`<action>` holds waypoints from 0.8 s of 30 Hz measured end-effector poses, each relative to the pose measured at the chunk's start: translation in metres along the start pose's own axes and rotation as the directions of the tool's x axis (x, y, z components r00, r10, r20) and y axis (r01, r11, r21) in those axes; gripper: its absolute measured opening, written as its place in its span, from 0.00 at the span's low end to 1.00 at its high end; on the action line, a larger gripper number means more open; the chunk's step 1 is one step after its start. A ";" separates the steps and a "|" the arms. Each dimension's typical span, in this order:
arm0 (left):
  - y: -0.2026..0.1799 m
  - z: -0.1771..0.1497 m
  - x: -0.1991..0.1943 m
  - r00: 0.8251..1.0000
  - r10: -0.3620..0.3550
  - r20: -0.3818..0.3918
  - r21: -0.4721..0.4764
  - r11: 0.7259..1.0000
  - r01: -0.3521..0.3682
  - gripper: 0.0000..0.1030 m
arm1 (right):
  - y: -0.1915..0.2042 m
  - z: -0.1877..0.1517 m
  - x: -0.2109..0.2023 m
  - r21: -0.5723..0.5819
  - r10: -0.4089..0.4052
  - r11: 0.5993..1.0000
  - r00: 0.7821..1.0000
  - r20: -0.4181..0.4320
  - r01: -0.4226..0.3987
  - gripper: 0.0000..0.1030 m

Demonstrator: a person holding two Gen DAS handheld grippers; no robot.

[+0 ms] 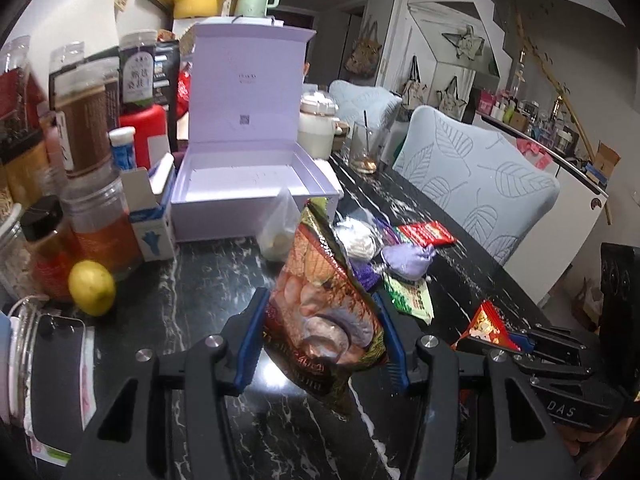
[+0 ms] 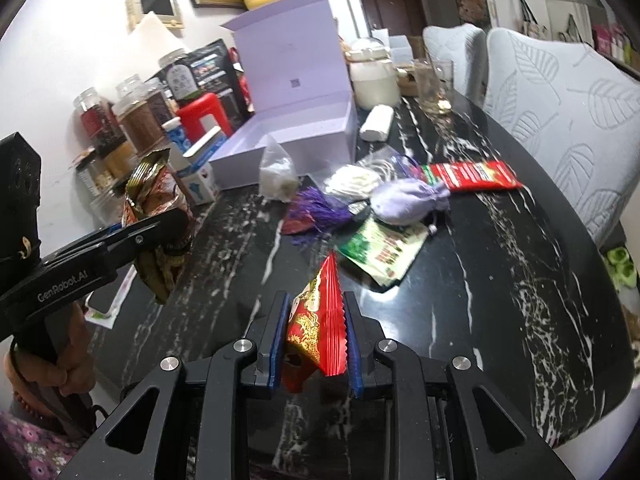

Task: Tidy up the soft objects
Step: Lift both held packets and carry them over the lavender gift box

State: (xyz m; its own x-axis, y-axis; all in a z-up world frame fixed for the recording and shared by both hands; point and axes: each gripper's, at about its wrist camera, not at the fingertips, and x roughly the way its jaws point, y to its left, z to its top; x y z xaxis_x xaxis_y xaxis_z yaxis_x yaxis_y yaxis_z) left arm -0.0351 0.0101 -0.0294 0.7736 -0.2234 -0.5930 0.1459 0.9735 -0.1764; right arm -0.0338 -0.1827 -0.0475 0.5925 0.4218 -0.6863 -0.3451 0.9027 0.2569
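1. My left hand-held gripper (image 1: 320,340) is clenched on a brown snack bag (image 1: 320,304), held clear of the counter (image 1: 192,280) in front of the lilac box (image 1: 248,188).
2. My right hand-held gripper (image 2: 316,344) pinches a red packet (image 2: 320,320), also short of the box.
3. I judge this the carrying step: next, bring both over the box's open tray and release inside.
4. A lavender pouch (image 2: 400,204) and other packets wait beside the box.

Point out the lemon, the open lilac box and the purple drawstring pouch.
lemon (image 1: 91,288), left wrist view, middle of its peel
open lilac box (image 1: 248,80), left wrist view, inside of raised lid
purple drawstring pouch (image 2: 404,205), right wrist view, middle of its cloth body
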 end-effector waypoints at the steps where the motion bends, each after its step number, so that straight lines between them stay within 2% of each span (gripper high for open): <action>1: 0.001 0.002 -0.002 1.000 0.000 0.007 -0.001 1.000 0.000 0.50 | 0.002 0.002 -0.001 -0.006 0.008 1.000 1.000 0.004 -0.008 0.24; 13: 0.003 0.039 -0.017 0.994 0.003 0.106 0.022 1.000 -0.006 0.50 | 0.020 0.039 -0.007 -0.085 0.031 0.996 0.997 0.070 -0.025 0.24; 24: 0.013 0.098 -0.007 0.980 0.035 0.195 0.038 0.998 -0.043 0.50 | 0.027 0.095 -0.003 -0.155 0.061 0.987 0.987 0.149 -0.037 0.24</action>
State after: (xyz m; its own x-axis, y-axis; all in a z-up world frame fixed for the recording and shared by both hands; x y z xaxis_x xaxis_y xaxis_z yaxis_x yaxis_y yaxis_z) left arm 0.0219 0.0290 0.0495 0.8837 -0.1754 -0.4340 0.1360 0.9833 -0.1206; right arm 0.0240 -0.1519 0.0262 0.6726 0.4836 -0.5601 -0.4756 0.8624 0.1735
